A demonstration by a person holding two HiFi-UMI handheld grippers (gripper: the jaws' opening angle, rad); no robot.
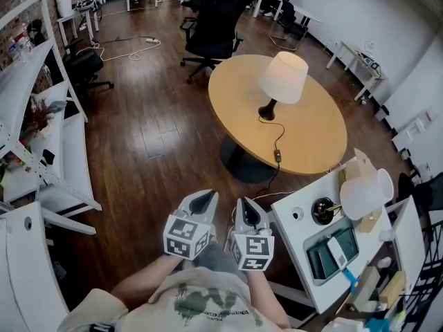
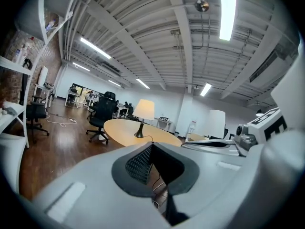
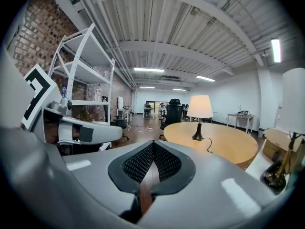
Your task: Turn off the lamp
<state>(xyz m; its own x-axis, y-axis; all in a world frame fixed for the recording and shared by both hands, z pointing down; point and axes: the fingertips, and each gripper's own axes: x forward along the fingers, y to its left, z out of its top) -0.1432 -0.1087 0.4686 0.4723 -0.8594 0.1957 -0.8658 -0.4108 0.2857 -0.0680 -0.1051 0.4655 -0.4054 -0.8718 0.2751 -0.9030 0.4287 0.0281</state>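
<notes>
A table lamp (image 1: 284,77) with a cream shade and dark base stands on the round wooden table (image 1: 318,133). Its shade looks lit. A black cord runs from the base to an inline switch (image 1: 277,155) near the table's front edge. The lamp (image 2: 144,109) shows far ahead in the left gripper view, and the lamp (image 3: 199,107) shows ahead and to the right in the right gripper view. My left gripper (image 1: 206,197) and right gripper (image 1: 247,207) are held side by side close to my body, well short of the table. Both are shut with nothing between the jaws.
A white desk (image 1: 297,216) at the right carries a second lamp with a white shade (image 1: 365,194) and a tray of small items. A black office chair (image 1: 214,19) stands behind the round table. White shelving (image 1: 41,116) lines the left. Dark wood floor lies between.
</notes>
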